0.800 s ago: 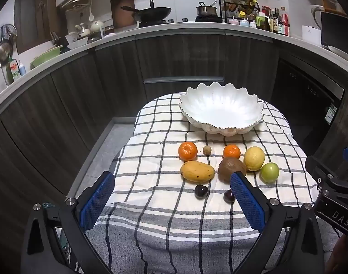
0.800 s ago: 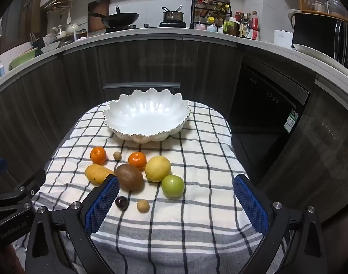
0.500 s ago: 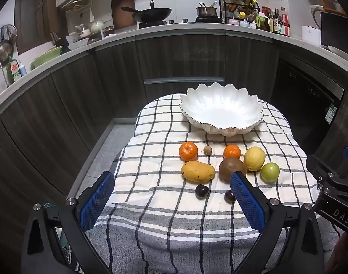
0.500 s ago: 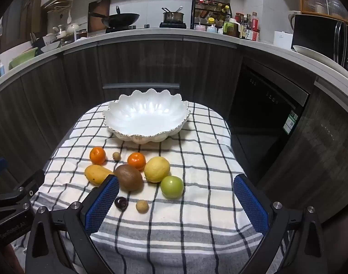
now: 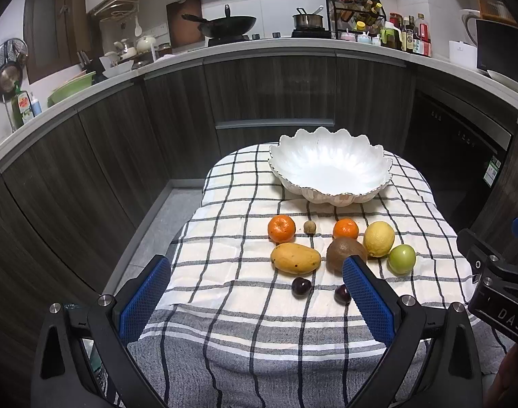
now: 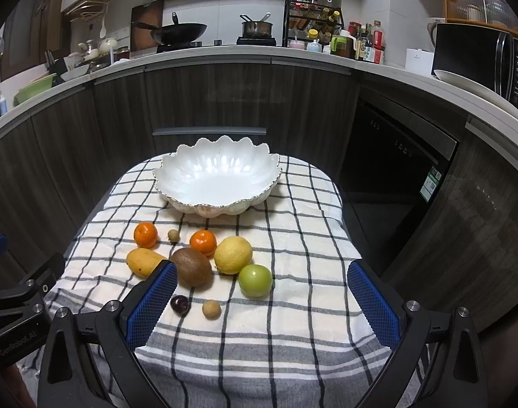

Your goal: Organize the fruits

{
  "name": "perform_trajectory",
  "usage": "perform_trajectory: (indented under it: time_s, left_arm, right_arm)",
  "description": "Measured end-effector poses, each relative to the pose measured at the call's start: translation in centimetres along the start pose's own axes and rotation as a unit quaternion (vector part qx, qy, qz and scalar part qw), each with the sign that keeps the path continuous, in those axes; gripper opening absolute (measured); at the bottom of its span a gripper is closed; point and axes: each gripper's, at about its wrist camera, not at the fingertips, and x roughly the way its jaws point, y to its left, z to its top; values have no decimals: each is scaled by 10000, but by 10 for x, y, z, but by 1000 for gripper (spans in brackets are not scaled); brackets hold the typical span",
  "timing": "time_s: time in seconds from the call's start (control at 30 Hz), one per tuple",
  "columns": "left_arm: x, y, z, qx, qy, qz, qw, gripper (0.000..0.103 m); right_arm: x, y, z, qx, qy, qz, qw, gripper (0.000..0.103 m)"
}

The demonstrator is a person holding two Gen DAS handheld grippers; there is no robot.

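Observation:
A white scalloped bowl (image 5: 330, 170) (image 6: 218, 178) stands empty at the far end of a checked cloth (image 5: 238, 292) (image 6: 293, 306). In front of it lie two mandarins (image 5: 281, 228) (image 5: 345, 228), a mango (image 5: 295, 258), a kiwi (image 6: 191, 267), a lemon (image 6: 233, 254), a green apple (image 6: 255, 280), dark cherries (image 5: 301, 287) and small brown longans (image 6: 211, 309). My left gripper (image 5: 255, 301) hovers open above the near cloth, left of the fruit. My right gripper (image 6: 262, 302) is open too, nothing between its blue pads.
Dark cabinet fronts curve around the small table on all sides. A dishwasher front (image 6: 401, 156) is at the right. The counter above carries a wok (image 6: 179, 30), a pot (image 6: 257, 28), bottles and a microwave (image 6: 480, 54). Grey floor (image 5: 160, 217) shows left of the table.
Both views have shifted very slightly; the fruit and bowl lie as before. Both grippers stay open.

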Motion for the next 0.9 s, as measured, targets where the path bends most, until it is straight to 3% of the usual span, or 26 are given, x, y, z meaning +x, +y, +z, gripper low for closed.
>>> perform_trajectory:
  time_s: [0.9]
  left_arm:
    - [-10, 0, 4, -4, -119, -27, 9999, 103]
  right_arm:
    - [-8, -2, -1, 27, -216, 48, 9998, 101]
